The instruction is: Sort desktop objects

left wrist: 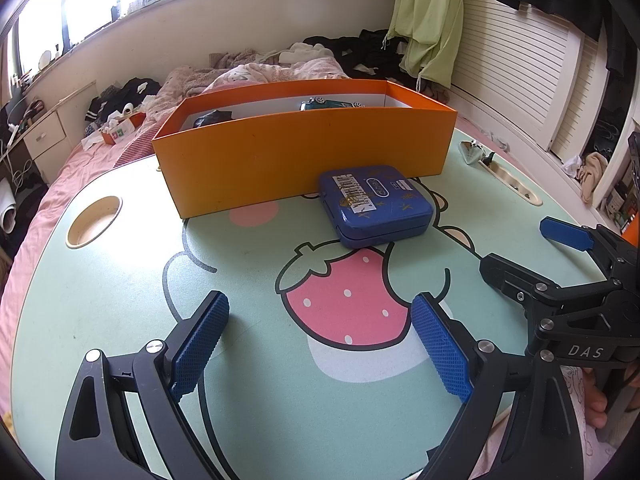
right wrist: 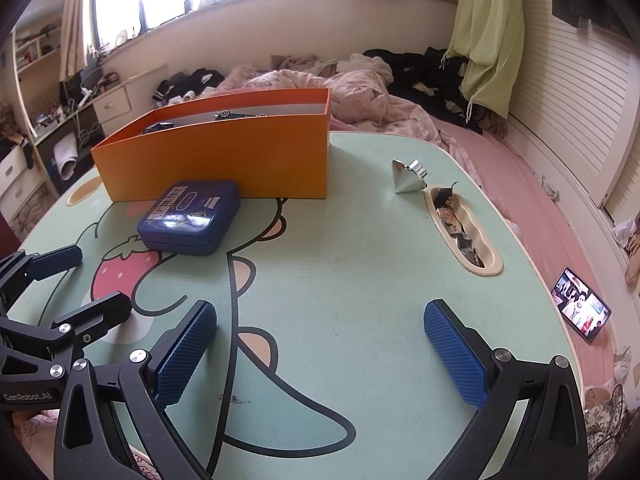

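Sunlit bedroom clutter is surrounding a mint cartoon table where a blue tin is lying against the orange box, while the left gripper and right gripper are hovering spread wide, grasping nothing.

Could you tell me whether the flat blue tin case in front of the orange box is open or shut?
Shut. The flat blue tin case lies with its lid down flush on its base, only a thin seam showing around the edge in both views.

Closed blue tin lies flat against the orange box front wall; silver cone-shaped object lies tipped beside the box.
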A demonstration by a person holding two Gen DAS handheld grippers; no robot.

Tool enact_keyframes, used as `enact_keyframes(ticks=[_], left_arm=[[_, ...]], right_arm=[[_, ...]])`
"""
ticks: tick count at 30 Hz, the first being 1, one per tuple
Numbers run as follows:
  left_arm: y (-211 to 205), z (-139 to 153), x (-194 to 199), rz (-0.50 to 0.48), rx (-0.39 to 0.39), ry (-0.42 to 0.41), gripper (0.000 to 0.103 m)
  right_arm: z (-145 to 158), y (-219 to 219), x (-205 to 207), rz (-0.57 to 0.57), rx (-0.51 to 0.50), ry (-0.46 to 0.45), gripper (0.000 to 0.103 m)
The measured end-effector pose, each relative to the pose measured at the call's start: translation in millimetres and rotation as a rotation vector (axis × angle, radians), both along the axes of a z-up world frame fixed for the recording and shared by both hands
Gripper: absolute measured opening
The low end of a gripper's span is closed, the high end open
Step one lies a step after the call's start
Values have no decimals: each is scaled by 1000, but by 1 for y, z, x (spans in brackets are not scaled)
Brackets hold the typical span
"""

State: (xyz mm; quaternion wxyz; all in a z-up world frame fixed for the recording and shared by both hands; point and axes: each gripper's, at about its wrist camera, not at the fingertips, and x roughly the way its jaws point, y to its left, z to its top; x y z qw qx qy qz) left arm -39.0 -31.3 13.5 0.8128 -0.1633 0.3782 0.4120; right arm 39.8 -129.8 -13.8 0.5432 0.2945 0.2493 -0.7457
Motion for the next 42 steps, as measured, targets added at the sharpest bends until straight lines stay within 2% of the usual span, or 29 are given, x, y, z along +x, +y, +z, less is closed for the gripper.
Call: enact_keyframes(ticks=[14,18,23,27,31,35,36,37,38,40,42], left_arm=[[2,6,-3,29,-3,23,92],[9,20,-2,30,-22,-18,92],[30,34,26,5,-60,-26,92],[53,31,57,24,-130,1,92],[57,19,79,62,-74,87,92],[63,-4,91,49,-111,157,92],[65,-5,87,56,-125,125,92],[66,-4,84,61,-136,115,87],[65,-3,81,59,-136,103,76],[62,-1,72,57,-124,93,70],[58,1,64,36,-133,62,70]], right_arm=[[-1,0,1,-1,-2,1,103],[-1,0,1,-2,-2,0,103],[-1,0,1,-2,-2,-1,103],[-1,0,1,-2,-3,-1,103],[-1,0,1,-3,-3,-1,103],[-2,0,1,-3,-3,-1,103],[-2,0,1,-4,-1,-1,103],[-2,0,1,-3,-5,0,103],[-2,-1,2,-2,-7,1,103],[0,-4,3,-1,-6,-3,103],[4,-6,2,8,-6,-15,102]])
